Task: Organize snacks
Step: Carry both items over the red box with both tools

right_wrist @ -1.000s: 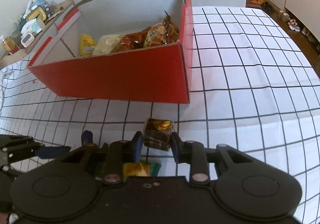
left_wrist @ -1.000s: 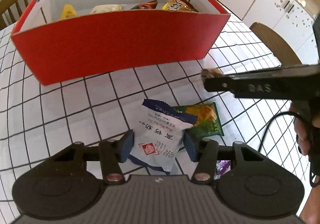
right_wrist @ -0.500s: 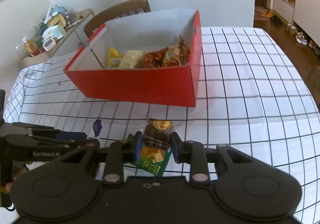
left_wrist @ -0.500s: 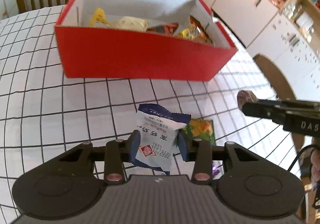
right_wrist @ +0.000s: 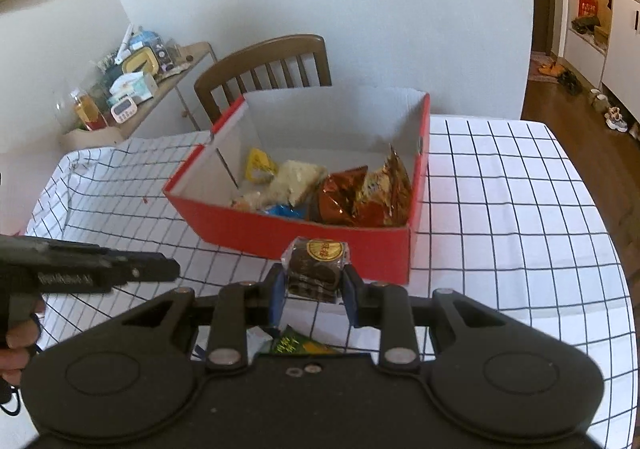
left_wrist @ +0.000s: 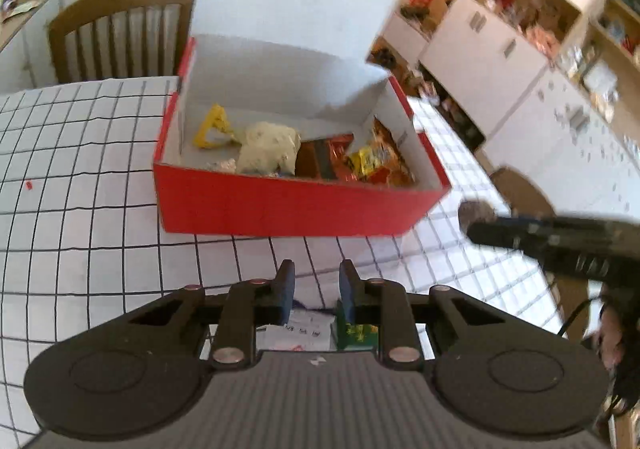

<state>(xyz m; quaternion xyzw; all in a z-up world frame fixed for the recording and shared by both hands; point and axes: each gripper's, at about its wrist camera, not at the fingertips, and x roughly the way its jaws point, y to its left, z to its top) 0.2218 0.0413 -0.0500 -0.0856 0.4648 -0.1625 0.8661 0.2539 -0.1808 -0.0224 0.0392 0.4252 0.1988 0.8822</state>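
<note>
right gripper [right_wrist: 313, 291] pinching a dark wrapped cake [right_wrist: 316, 267], held above the checked tablecloth [right_wrist: 500, 209] just in front of the red box [right_wrist: 296, 229]. left gripper [left_wrist: 316, 291] with jaws just drawn nearly together, nothing between them; white packet [left_wrist: 308, 333] and green packet [left_wrist: 358, 333] lying on the cloth below, apart from the pads. more snacks [left_wrist: 320, 157] piled inside the box. wooden chair [right_wrist: 264, 69] behind.

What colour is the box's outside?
Red outside, white inside; the box shows best in the right wrist view.
</note>
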